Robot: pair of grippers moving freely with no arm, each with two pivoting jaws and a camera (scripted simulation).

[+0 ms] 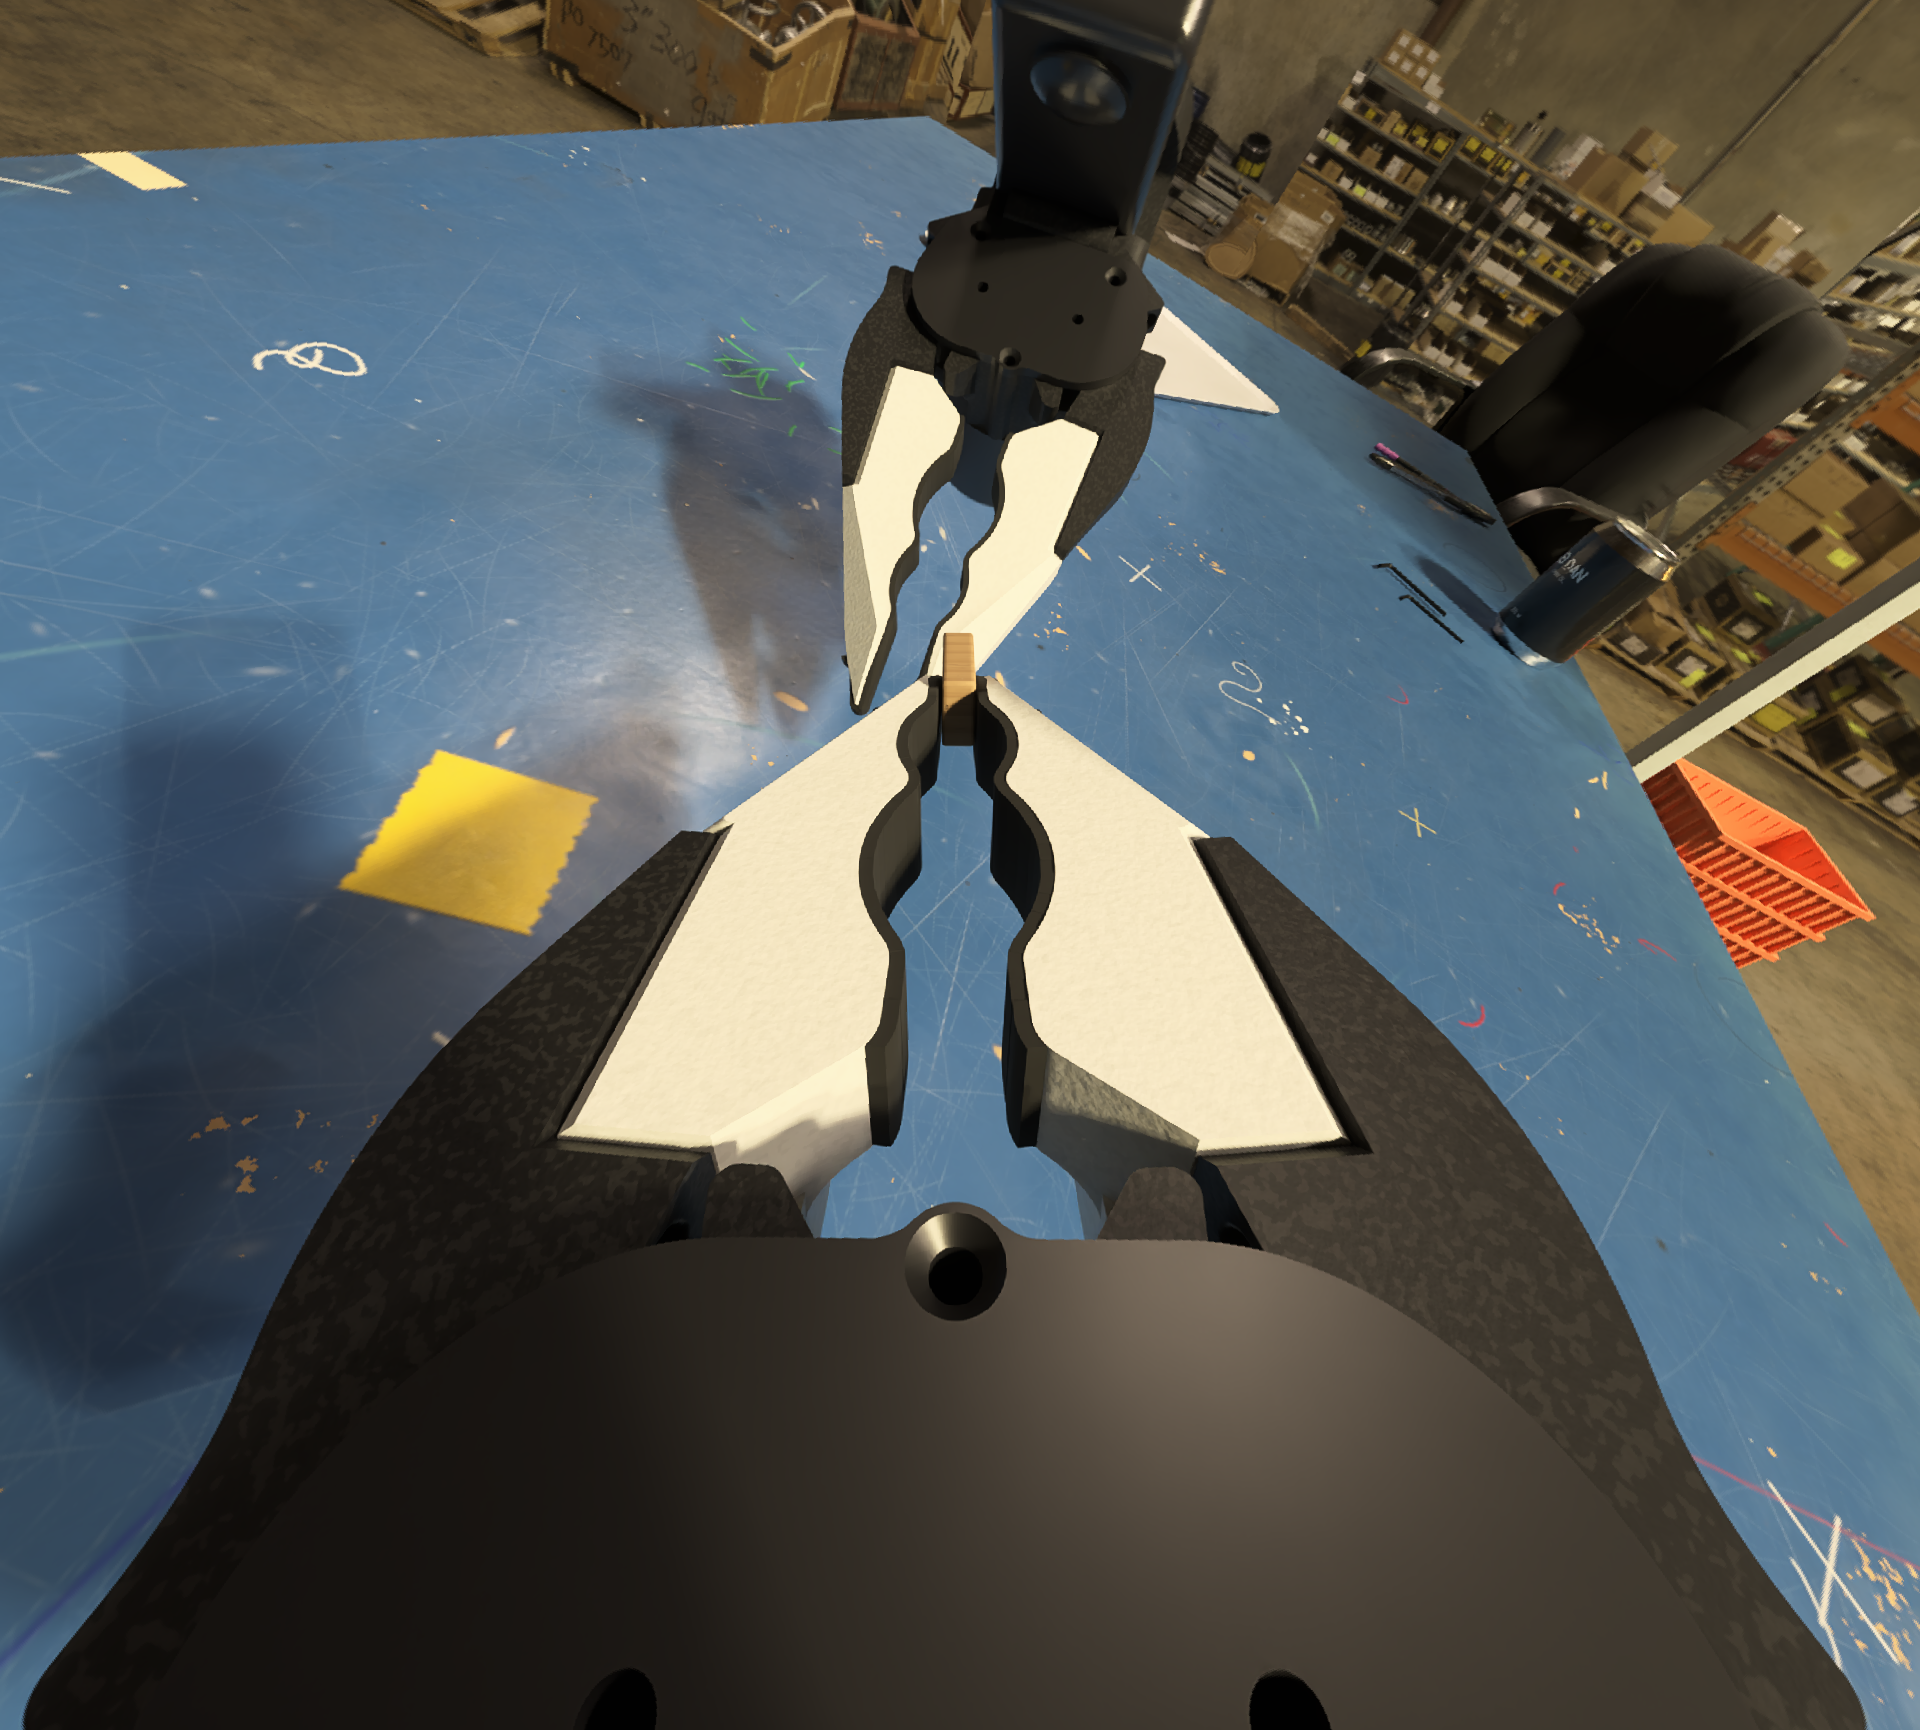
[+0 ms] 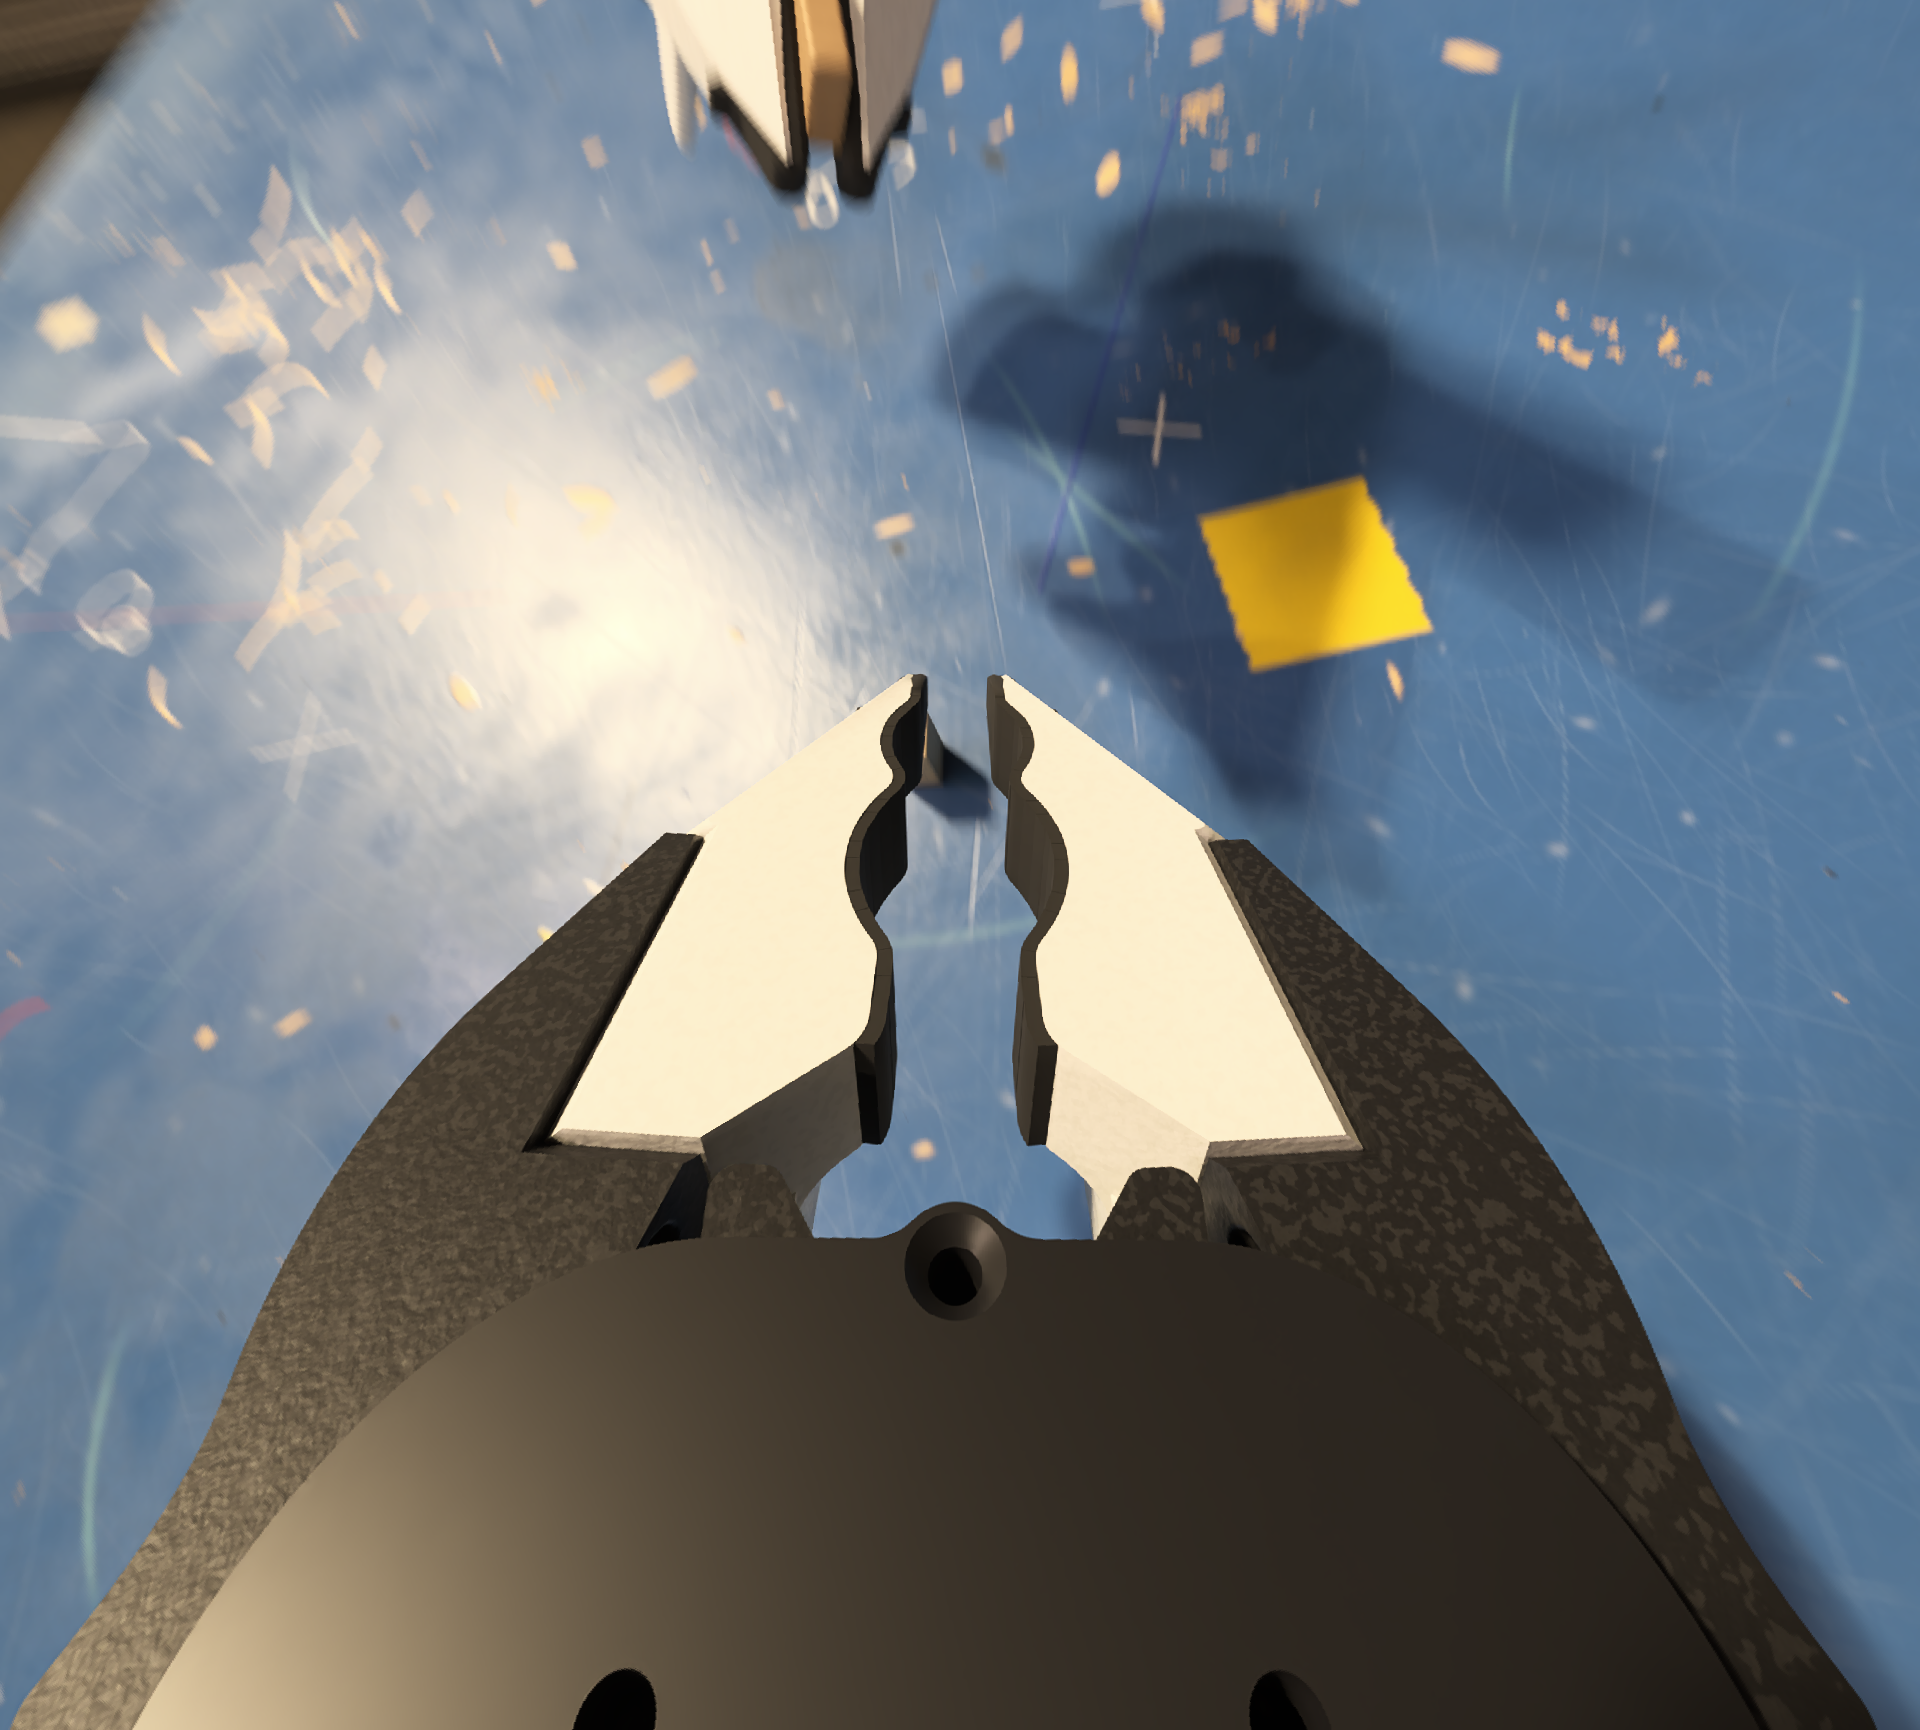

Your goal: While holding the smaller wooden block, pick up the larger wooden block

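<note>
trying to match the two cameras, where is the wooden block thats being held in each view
Left wrist view: the wooden block sits just above picture centre, pinched at the tips of the left gripper.
Right wrist view: the same block is near the top edge, left of centre, in the left gripper seen from the front.
Shared landmark: the yellow square on the blue table.

1. My left gripper [image 1: 957, 693] pinches a wooden block [image 1: 957, 681] at the tips; my pads hide most of it.
2. In the right wrist view, the picture's top edge cuts off that gripper.
3. Between the tips of my right gripper [image 2: 956, 693] sits a small dark shape [image 2: 940, 764], half hidden by one finger; I cannot tell what it is.
4. The table [image 2: 623, 537] beyond my right jaws blurs.
</note>
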